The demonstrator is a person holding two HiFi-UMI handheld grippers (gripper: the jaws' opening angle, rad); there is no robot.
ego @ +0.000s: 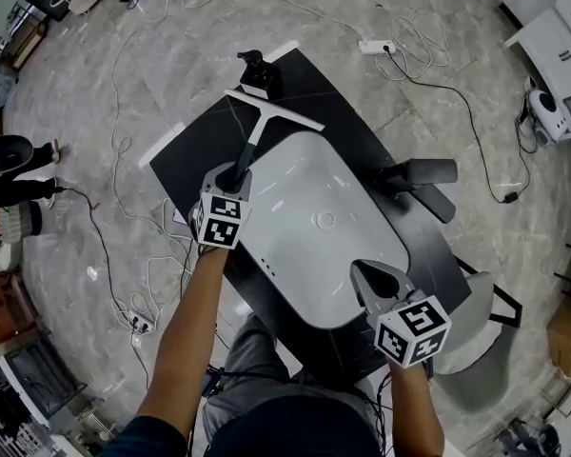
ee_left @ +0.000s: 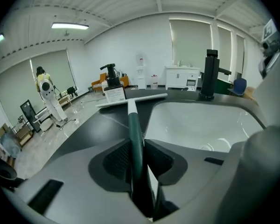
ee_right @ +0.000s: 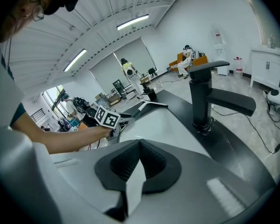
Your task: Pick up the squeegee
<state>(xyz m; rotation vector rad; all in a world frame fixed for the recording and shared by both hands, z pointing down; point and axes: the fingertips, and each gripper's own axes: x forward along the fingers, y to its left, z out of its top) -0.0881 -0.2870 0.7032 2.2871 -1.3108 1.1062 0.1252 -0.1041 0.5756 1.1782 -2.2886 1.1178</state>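
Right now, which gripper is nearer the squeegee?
Left. The left gripper is clamped on the squeegee handle, beside the sink; the right gripper, shut, is over the sink at its near rim, clear of the squeegee.

**Worktop layout, sink at the centre**

The sink is set into the middle of the worktop and takes up most of its length. The faucet stands on the worktop at the sink's right side, its spout reaching along that edge. Past the sink's far end, the squeegee has its blade crosswise and its handle running back toward the person. A pump bottle stands just behind the blade, at the worktop's far corner.

The left gripper is at the sink's far left rim, its fingers on either side of the handle. The right gripper is over the sink's near right rim. A power strip lies on the floor beyond the worktop.
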